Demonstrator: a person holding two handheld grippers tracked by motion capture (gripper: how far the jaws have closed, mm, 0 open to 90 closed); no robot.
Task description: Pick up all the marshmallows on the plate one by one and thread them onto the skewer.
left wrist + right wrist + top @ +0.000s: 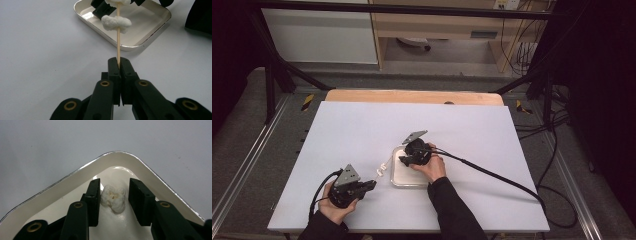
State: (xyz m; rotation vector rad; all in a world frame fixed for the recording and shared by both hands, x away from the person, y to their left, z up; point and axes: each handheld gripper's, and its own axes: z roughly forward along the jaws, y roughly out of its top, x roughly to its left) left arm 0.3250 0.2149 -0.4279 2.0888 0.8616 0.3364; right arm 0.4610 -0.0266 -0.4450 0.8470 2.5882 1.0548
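Left gripper view, nearest first: the left gripper [119, 65] has its fingers [113, 75] pressed together on the lower end of a thin wooden skewer [118, 46], which rises straight away from them toward a shallow white tray [140, 42] on the pale table [37, 62]. A lumpy white piece [116, 23] is threaded on the skewer about halfway along, hanging over the tray's near rim. Farther up the stick, at the top edge, a second white piece [117, 2] sits against the black fingers of the other gripper; how they touch it is hard to make out, since the frame cuts it off.

In the right gripper view the right gripper [114, 195] reaches down into a rounded corner of the tray [75, 180]. Its fingers [93, 200] stand apart, with a white crumbly piece [113, 199] between them, lying on the tray floor. The piece touches the left-hand finger; a clear gap separates it from the right-hand one, so it is not yet pinched.

From the high view, the left gripper [371, 185] lies near the table's front edge, left of the tray [399, 177], the skewer [384, 164] slanting up toward it. The right gripper [404, 160] hovers over the tray's far left part, its hand [432, 167] just behind.
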